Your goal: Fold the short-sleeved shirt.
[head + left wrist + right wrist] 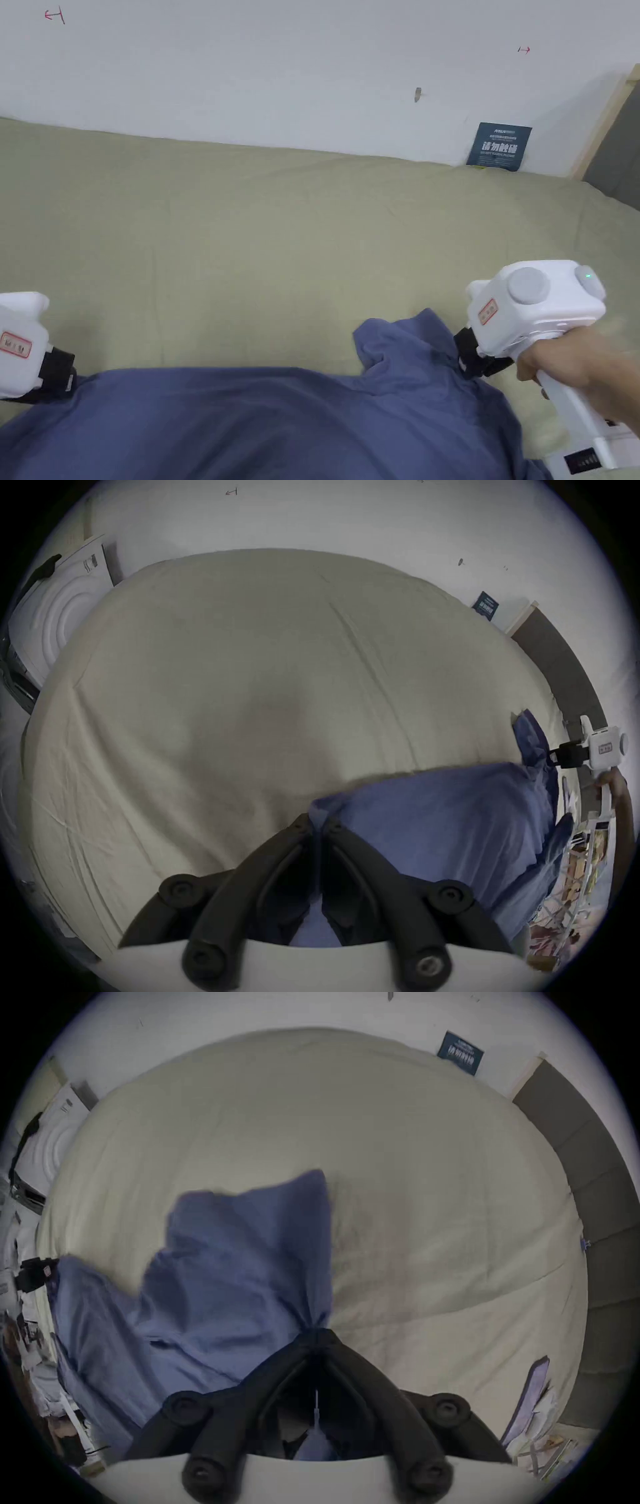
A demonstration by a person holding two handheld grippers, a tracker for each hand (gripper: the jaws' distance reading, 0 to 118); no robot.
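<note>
Left gripper (318, 821): both black jaws are pressed together on a pinched edge of the blue shirt (433, 826); cloth bunches at the tips and shows again between the jaw roots in the left gripper view.
Left gripper, head view (59, 375): white body at the left edge of the picture, its black front end touching the shirt's left end.
Right gripper (317, 1333): jaws closed to a point on a gathered fold of the shirt (214, 1276); the fabric fans out from the tips, up and to the left in its own view.
Right gripper, head view (465, 362): white housing with a small green light, black front end buried in the shirt's raised right part.
Hand (575, 365): wraps the right gripper's handle.
Shirt position (281, 419): stretched between the two grippers along the near side of the bed, with one flap standing up by the right gripper.
Bed sheet (250, 250): pale olive, lightly creased, bare beyond the shirt toward the wall.
Wall (281, 62): white, with a dark blue sign (499, 146) leaning at its foot to the right.
Washing machine (59, 618): white, past the bed's far left corner in the left gripper view.
</note>
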